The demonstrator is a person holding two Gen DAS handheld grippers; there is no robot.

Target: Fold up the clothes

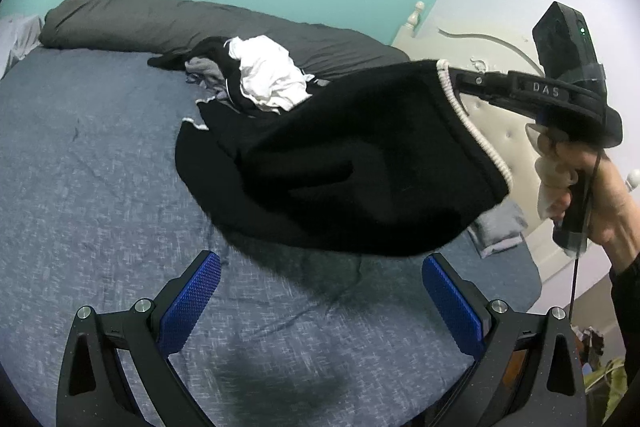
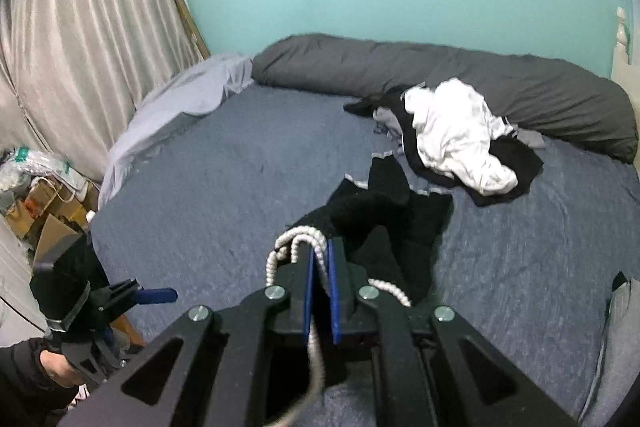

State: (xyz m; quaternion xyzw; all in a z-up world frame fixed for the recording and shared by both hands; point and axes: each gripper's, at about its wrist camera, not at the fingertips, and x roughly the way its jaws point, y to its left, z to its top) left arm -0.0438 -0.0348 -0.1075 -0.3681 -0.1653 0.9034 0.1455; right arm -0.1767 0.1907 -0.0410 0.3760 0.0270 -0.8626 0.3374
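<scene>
A black garment (image 1: 352, 163) with a white ribbed trim hangs above the blue bed (image 1: 100, 187), lifted at one edge. My right gripper (image 2: 320, 259) is shut on that white trim, and the black garment (image 2: 384, 227) trails away from it down to the bed (image 2: 200, 187). Seen from the left wrist, the right gripper (image 1: 450, 77) holds the trim at the right, with a hand on its handle. My left gripper (image 1: 320, 291) stands open below the hanging cloth, nothing between its blue pads. The left gripper (image 2: 160, 294) also shows at the lower left of the right wrist view.
A heap of white and black clothes (image 1: 264, 79) lies at the back of the bed, against a long grey bolster (image 1: 160, 23). A cream headboard (image 1: 508, 131) stands at the right. A folded grey item (image 1: 500, 227) lies near it. Curtains (image 2: 80, 47) and boxes (image 2: 48, 203) stand left.
</scene>
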